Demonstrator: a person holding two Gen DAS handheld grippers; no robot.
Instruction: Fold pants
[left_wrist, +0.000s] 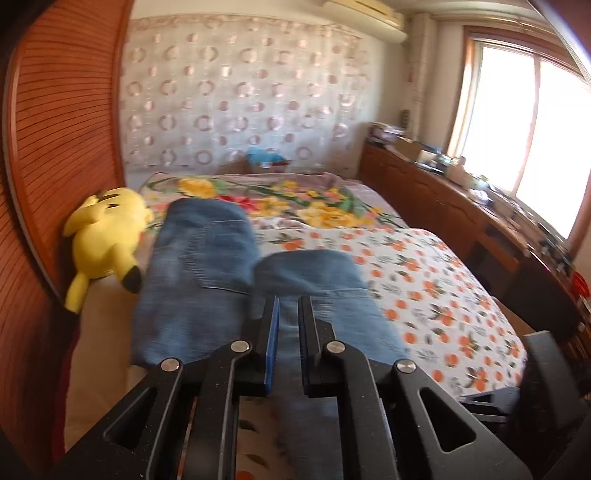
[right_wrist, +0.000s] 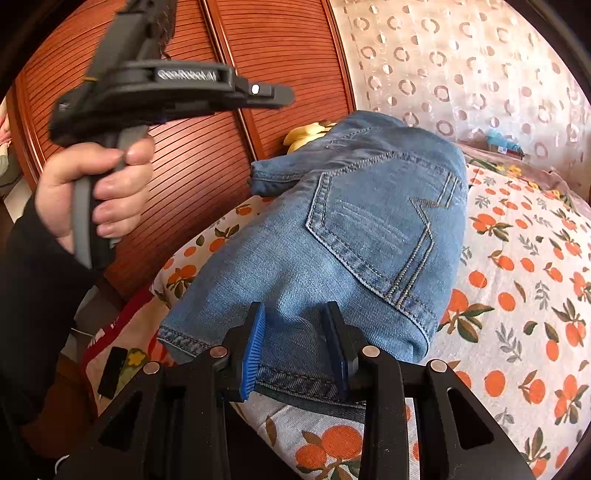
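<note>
Two hand-held grippers, both empty. Jeans (right_wrist: 354, 236) lie folded on the bed (right_wrist: 517, 280), pocket up. Right hand-held gripper (right_wrist: 295, 343) is spread over the hem, pads clear. Left hand-held gripper (left_wrist: 288, 328), raised, has jaws slightly apart, likely released.

Yellow plush toy (left_wrist: 107, 236) on floral bedsheet (left_wrist: 424, 280), wood wardrobe (left_wrist: 62, 122) & window (left_wrist: 528, 122) nearby.

A: What does the left wrist camera show?
B: The left tongs (left_wrist: 289, 301), jaws a narrow gap apart with nothing pinched, above blue folded jeans (left_wrist: 207, 273) on a bed (left_wrist: 443, 295) with an orange-print sheet.
A: Anything beside them?
B: A yellow plush toy (left_wrist: 107, 236) just left of the jeans, against a wooden wardrobe (left_wrist: 62, 129).
</note>
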